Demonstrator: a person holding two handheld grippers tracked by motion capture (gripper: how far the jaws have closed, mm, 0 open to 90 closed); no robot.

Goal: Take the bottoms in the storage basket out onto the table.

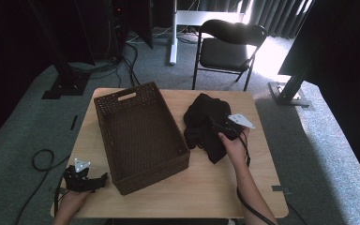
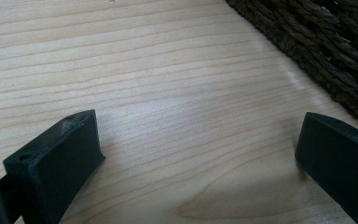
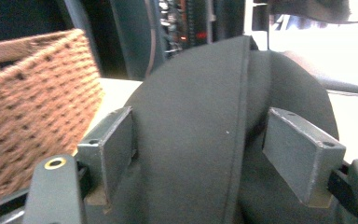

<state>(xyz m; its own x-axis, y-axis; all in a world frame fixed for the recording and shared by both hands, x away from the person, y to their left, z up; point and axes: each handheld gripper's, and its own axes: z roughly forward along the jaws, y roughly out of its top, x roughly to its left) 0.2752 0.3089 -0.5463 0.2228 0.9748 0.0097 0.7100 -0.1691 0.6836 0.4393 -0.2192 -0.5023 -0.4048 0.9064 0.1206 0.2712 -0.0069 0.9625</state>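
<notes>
On the right half of the surface [image 1: 201,187], at about two o'clock from its middle, a crumpled black cloth [image 1: 206,124] lies just beside the long right wall of the brown wicker basket [image 1: 140,136]. The right tool [image 1: 221,127] sits at the cloth's near right edge, pointing toward ten o'clock; in the right gripper view a raised fold of the cloth [image 3: 200,140] stands between its jaws, which are spread wide and press at most lightly on either side, so nothing is firmly clamped. The basket lies at nine o'clock from this tool, its long axis running from five to eleven o'clock. The left tool [image 1: 96,182] rests wide open and empty over bare wood at the basket's near left corner, well apart from the cloth, so the right hand [image 1: 234,145] is clearly nearer.
</notes>
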